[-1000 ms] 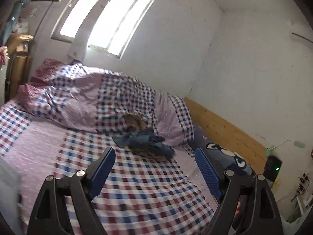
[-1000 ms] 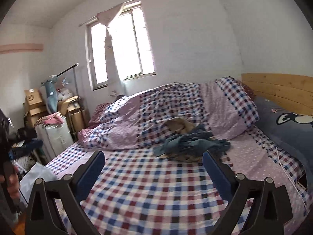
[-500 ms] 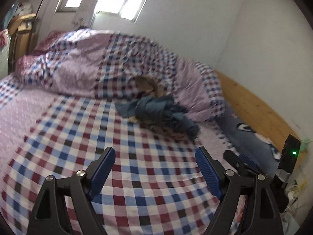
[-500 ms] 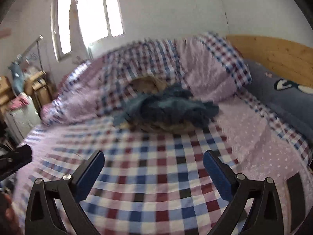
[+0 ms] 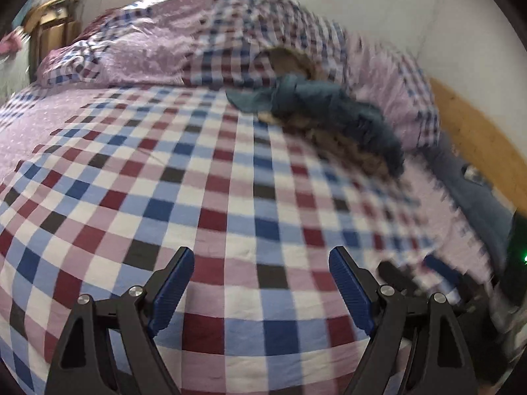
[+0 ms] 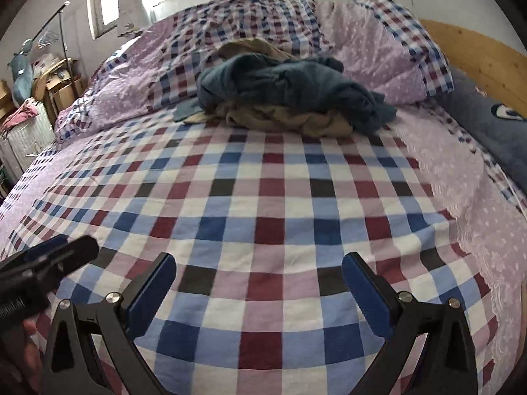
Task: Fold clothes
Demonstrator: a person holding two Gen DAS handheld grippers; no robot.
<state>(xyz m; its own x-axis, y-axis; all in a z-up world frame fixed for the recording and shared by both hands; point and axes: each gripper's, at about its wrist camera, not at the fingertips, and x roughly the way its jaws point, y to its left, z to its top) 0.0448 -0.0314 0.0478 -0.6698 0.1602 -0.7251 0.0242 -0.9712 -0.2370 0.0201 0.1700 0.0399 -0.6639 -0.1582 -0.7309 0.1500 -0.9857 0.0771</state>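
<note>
A crumpled dark blue garment (image 6: 290,89) lies on top of a tan garment (image 6: 290,120) in a pile at the far side of the checked bed sheet (image 6: 263,204). The left wrist view shows the same blue garment (image 5: 322,105) and tan garment (image 5: 349,144), blurred. My right gripper (image 6: 258,258) is open over bare sheet, well short of the pile. My left gripper (image 5: 260,253) is also open and holds nothing. A blurred dark shape at the lower left of the right wrist view is the left gripper (image 6: 49,256) alongside.
A heaped checked and lilac duvet (image 6: 230,19) lies behind the pile. A wooden headboard (image 6: 477,56) and a dark blue pillow (image 6: 487,131) line the right side. Shelves and boxes (image 6: 49,79) stand by the wall at the left, under a window.
Both views have dropped and tilted down toward the bed. The clothes pile and the sheet now look nearer and larger. Both grippers' jaws stay as wide as before.
</note>
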